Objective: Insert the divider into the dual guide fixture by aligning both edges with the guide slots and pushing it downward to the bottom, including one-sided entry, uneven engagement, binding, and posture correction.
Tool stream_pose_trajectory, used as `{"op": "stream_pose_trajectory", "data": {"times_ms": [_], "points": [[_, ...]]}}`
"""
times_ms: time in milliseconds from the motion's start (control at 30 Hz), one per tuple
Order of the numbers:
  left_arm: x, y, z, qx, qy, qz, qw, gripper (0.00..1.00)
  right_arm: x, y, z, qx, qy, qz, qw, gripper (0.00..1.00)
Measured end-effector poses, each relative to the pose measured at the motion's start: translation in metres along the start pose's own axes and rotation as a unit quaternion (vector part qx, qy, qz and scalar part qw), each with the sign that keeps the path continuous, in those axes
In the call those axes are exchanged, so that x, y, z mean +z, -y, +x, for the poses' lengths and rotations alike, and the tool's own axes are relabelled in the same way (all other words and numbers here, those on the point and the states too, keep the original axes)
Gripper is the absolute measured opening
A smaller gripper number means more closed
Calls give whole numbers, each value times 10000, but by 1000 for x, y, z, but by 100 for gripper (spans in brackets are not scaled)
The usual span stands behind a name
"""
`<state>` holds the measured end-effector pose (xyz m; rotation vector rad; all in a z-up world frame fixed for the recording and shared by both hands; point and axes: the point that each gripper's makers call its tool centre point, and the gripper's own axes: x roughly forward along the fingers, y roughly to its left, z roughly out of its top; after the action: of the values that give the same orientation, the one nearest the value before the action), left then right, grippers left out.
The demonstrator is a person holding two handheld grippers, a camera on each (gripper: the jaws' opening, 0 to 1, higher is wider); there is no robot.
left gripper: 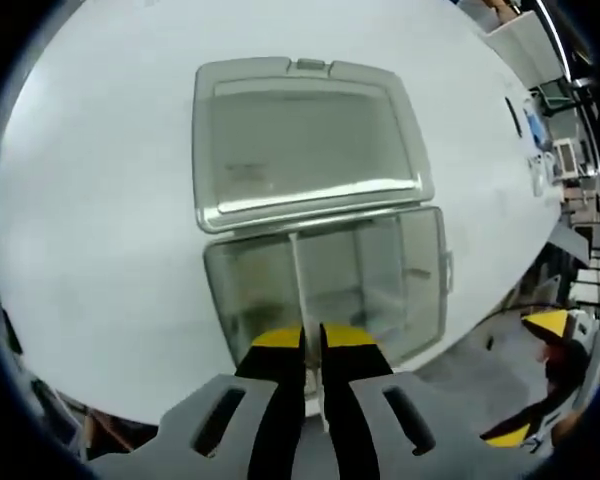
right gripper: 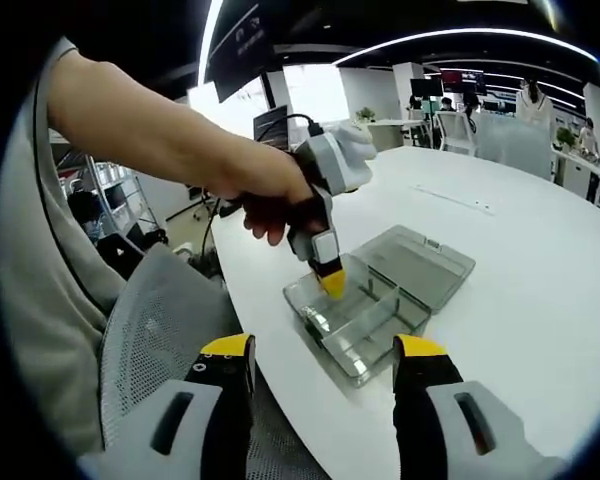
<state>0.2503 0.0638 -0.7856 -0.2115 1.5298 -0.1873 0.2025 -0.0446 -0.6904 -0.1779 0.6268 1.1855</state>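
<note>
Left gripper view looks down on a clear plastic box lying on the white desk, its hinged lid thrown open and lying flat beyond it. The left gripper rises from the bottom edge with its yellow-tipped fingers drawn almost together, pinching the near end of a thin clear divider. The divider stands on edge inside the box and runs from the near wall toward the hinge side, splitting the box into a left and a right compartment. How deep it sits in the guide slots cannot be told from here. At the far right, past the desk's edge, the right gripper's yellow tips show beside the person.

Right gripper view shows, at left, the person's sleeve and a grey mesh chair below the forearm. The person's hand holds the left gripper pointing downward, its yellow tips inside the near part of the clear box, which sits near the desk's curved edge. The lid lies open toward the right. In the foreground the right gripper has its fingers spread wide apart, holding nothing, hanging short of the box.
</note>
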Motion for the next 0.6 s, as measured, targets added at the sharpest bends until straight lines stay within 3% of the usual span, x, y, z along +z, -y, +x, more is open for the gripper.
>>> {"op": "stream_pose_trajectory", "data": {"times_ms": [600], "points": [[-1,-4,2,71,-41,59,9999,2,-1,0,1,15,-26,20,10000,52]]}}
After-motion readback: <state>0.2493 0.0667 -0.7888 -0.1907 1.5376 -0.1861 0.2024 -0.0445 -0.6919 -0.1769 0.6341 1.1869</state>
